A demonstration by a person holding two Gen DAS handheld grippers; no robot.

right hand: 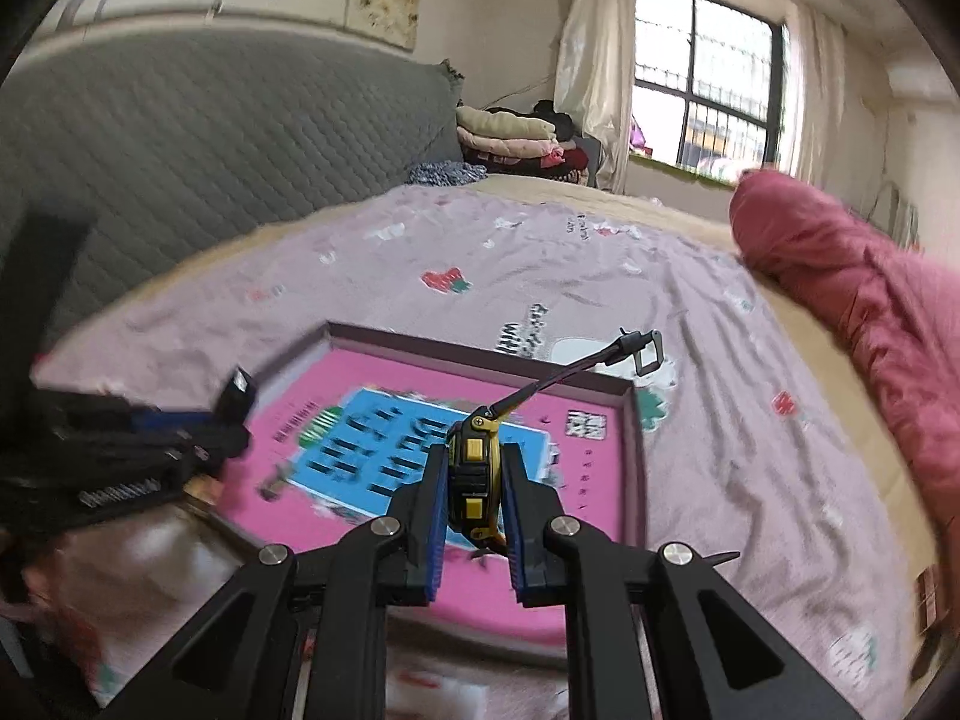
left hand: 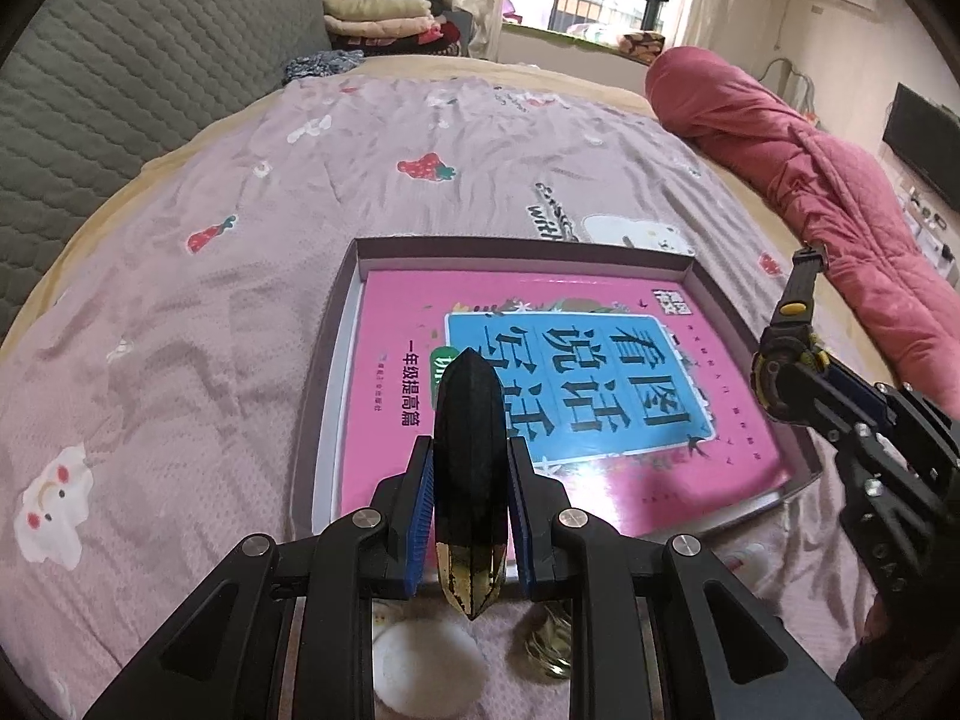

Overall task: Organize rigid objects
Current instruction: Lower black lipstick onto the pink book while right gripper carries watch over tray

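A shallow box (left hand: 324, 360) lies on the bed with a pink book (left hand: 600, 480) inside it. My left gripper (left hand: 471, 462) is shut on a black pointed object with a gold end (left hand: 468, 438), held above the book's near edge. My right gripper (right hand: 477, 480) is shut on a black and yellow watch (right hand: 474, 468), its strap (right hand: 570, 369) sticking out toward the box's far corner. The right gripper and watch also show in the left wrist view (left hand: 786, 360), over the box's right edge. The left gripper shows blurred in the right wrist view (right hand: 150, 456).
The bed has a mauve printed sheet (left hand: 240, 240). A rolled red quilt (left hand: 810, 168) lies along its right side. A grey padded headboard (left hand: 120, 60) and stacked clothes (left hand: 384, 18) are at the far end. A white round item (left hand: 429, 672) and a shiny metal item (left hand: 549, 654) lie under my left gripper.
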